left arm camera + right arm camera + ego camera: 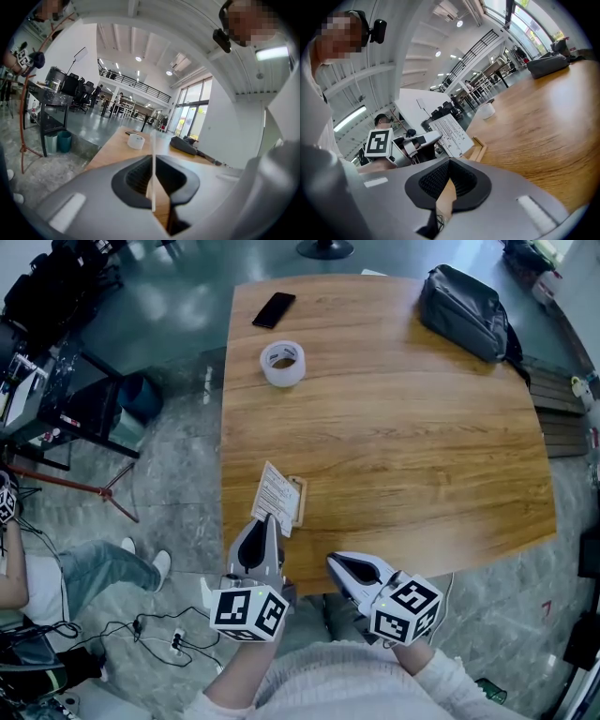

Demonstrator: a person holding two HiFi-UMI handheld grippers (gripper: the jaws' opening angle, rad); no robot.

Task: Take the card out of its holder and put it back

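Pinching card (275, 495) edge-on between left fingers (132, 178), seemingly just above holder (299, 502), right fingers (465, 182) clenched empty

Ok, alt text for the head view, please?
The left tongs grip a white printed card beside a small wooden card holder near the front edge of a wooden table; the right tongs are shut and empty. Farther back: white tape roll, black phone, grey bag.

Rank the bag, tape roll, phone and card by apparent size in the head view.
Largest: bag
Next: card and tape roll look alike; the card is held up nearer the camera
Smallest: phone
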